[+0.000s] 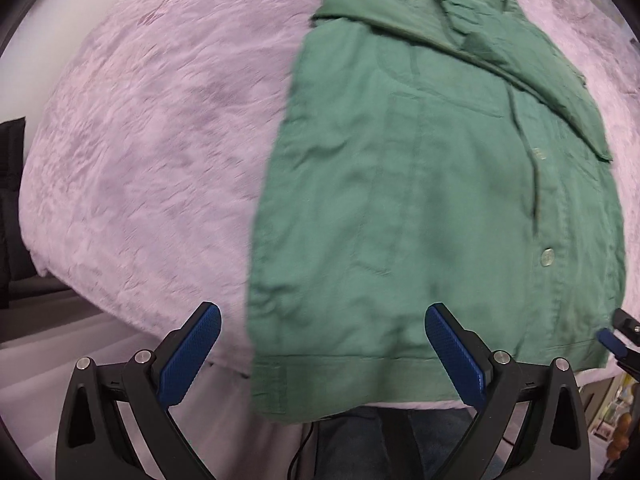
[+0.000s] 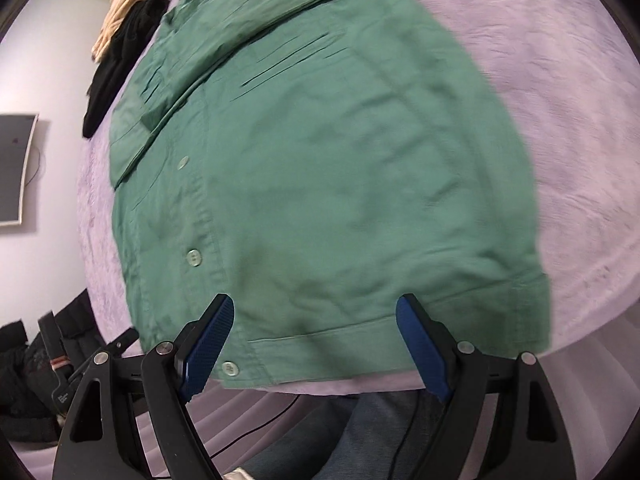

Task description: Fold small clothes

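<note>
- The green shirt [image 1: 420,200] lies flat on the lilac bed cover [image 1: 140,160], sides already folded in, a sleeve laid across the chest, hem towards the bed edge nearest the person.
- Left hand-held gripper [image 1: 322,354] hovers at the hem's left corner, jaws spread wide, nothing between them.
- Right hand-held gripper [image 2: 314,344] is lined up over the hem by the button placket, jaws equally wide, gripping nothing; the bottom button [image 2: 229,368] sits just beside its left pad.
- Next up, by my read: pinch both hem corners and carry them up to the collar.
- Danger one: a pad bites only the top layer, and the folded-in side panels fall open on the lift.
- Danger two: the hem sits right at the bed edge, so a low approach could nudge the shirt off the edge or snag the plush cover with the cloth.
- Danger three: uneven lifting skews the fold and drags the sleeve [image 2: 224,36] off its place.
- Other clothes [image 2: 120,40] are piled at the far end, well apart.
</note>
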Tool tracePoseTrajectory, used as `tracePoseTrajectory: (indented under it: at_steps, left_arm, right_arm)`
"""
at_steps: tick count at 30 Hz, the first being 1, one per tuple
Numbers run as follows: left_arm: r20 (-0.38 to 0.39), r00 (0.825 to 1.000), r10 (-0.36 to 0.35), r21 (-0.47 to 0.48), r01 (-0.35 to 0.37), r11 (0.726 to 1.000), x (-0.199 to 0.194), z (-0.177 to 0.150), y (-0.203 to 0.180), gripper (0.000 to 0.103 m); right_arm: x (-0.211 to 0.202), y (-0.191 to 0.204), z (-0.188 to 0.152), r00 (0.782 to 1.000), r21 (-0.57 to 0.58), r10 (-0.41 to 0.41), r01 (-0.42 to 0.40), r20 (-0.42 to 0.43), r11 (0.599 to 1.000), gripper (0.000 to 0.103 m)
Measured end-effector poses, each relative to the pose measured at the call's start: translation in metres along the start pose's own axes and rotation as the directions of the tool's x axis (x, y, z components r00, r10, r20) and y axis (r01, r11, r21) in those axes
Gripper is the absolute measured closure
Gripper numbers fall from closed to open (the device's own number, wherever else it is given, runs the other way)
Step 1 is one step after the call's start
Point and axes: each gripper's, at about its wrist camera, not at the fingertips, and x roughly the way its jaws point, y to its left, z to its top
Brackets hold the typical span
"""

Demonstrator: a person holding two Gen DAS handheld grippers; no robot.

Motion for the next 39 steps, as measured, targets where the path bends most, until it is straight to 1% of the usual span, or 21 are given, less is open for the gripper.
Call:
tracePoseTrajectory:
  at_steps: [3,6,9,12,14,16,18,19,23,24,25,27,29,31,33,34,35,36,37,38,39]
  left_arm:
    - [-0.036,0.999,-0.009,-0.047,0.007,0.999,0.011,-0.009,0.023,0.001]
    - [-0.057,0.997,-0.049,-0.087,0.044,0.995,0.02,-0.016,0.037,0.001]
    - [-0.055,0.993,-0.103,-0.105,0.097,0.99,0.024,-0.019,0.044,0.001]
    - [-0.066,0.987,-0.146,-0.103,0.139,0.985,0.028,-0.017,0.046,0.001]
    - [-0.081,0.976,-0.2,-0.112,0.191,0.975,0.035,-0.014,0.049,0.001]
    - [-0.11,0.964,-0.243,-0.122,0.229,0.966,0.045,-0.012,0.049,0.001]
    - [-0.127,0.957,-0.261,-0.112,0.247,0.962,0.049,-0.012,0.039,0.001]
    - [-0.131,0.955,-0.267,-0.102,0.255,0.961,0.05,-0.013,0.037,0.001]
    - [-0.142,0.938,-0.316,-0.088,0.306,0.948,0.052,-0.021,0.033,0.001]
    - [-0.143,0.934,-0.329,-0.092,0.318,0.944,0.052,-0.024,0.032,0.001]
    - [-0.145,0.927,-0.345,-0.102,0.333,0.937,0.053,-0.025,0.032,0.001]
    - [-0.158,0.915,-0.372,-0.136,0.353,0.926,0.058,-0.029,0.032,0.001]
    - [-0.178,0.908,-0.38,-0.154,0.355,0.922,0.063,-0.034,0.029,0.001]
    - [-0.186,0.911,-0.369,-0.143,0.346,0.927,0.061,-0.036,0.024,0.001]
    - [-0.166,0.922,-0.349,-0.119,0.333,0.935,0.054,-0.04,0.02,0.009]
    - [-0.159,0.927,-0.339,-0.108,0.325,0.94,0.049,-0.04,0.018,0.018]
    - [-0.153,0.932,-0.329,-0.1,0.316,0.943,0.044,-0.037,0.014,0.029]
    - [-0.148,0.933,-0.327,-0.091,0.317,0.944,0.04,-0.037,0.018,0.037]
    - [-0.146,0.929,-0.339,-0.088,0.329,0.94,0.038,-0.037,0.019,0.052]
    - [-0.142,0.926,-0.349,-0.088,0.339,0.937,0.039,-0.038,0.023,0.068]
    - [-0.136,0.923,-0.36,-0.086,0.351,0.932,0.038,-0.035,0.027,0.073]
  right_arm:
    - [-0.019,-0.031,0.002,0.998,0.076,-0.009,0.004,0.067,0.997,0.017]
    - [-0.033,-0.062,0.003,0.991,0.163,-0.033,0.011,0.132,0.987,0.017]
    - [-0.039,-0.093,0.005,0.985,0.25,-0.048,0.005,0.164,0.968,0.017]
    - [-0.033,-0.117,0.007,0.986,0.301,0.002,-0.053,0.169,0.952,0.017]
    - [-0.021,-0.125,0.004,0.985,0.331,0.097,-0.141,0.145,0.933,0.017]
    - [-0.008,-0.126,-0.001,0.966,0.35,0.226,-0.256,0.122,0.901,0.017]
    - [0.003,-0.114,-0.008,0.943,0.344,0.312,-0.331,0.112,0.878,0.017]
    - [0.006,-0.108,-0.011,0.927,0.329,0.359,-0.375,0.111,0.867,0.017]
    - [0.015,-0.086,-0.014,0.856,0.286,0.504,-0.513,0.109,0.809,0.017]
    - [0.018,-0.082,-0.014,0.85,0.28,0.517,-0.523,0.103,0.805,0.017]
    - [0.021,-0.079,-0.013,0.853,0.28,0.513,-0.517,0.096,0.809,0.017]
    - [0.028,-0.078,-0.013,0.87,0.299,0.486,-0.486,0.08,0.821,0.017]
    - [0.033,-0.078,-0.015,0.873,0.32,0.482,-0.48,0.081,0.817,0.017]
    - [0.031,-0.078,-0.017,0.87,0.328,0.485,-0.487,0.093,0.81,0.017]
    - [0.028,-0.082,-0.02,0.871,0.34,0.481,-0.485,0.103,0.805,0.017]
    - [0.026,-0.085,-0.022,0.871,0.349,0.479,-0.485,0.11,0.802,0.019]
    - [0.026,-0.087,-0.022,0.873,0.358,0.475,-0.482,0.112,0.8,0.022]
    - [0.026,-0.089,-0.024,0.879,0.368,0.464,-0.469,0.109,0.803,0.031]
    - [0.027,-0.09,-0.025,0.888,0.376,0.447,-0.451,0.103,0.81,0.051]
    - [0.028,-0.091,-0.026,0.898,0.377,0.43,-0.432,0.095,0.819,0.069]
    - [0.028,-0.09,-0.027,0.901,0.375,0.422,-0.427,0.099,0.823,0.091]
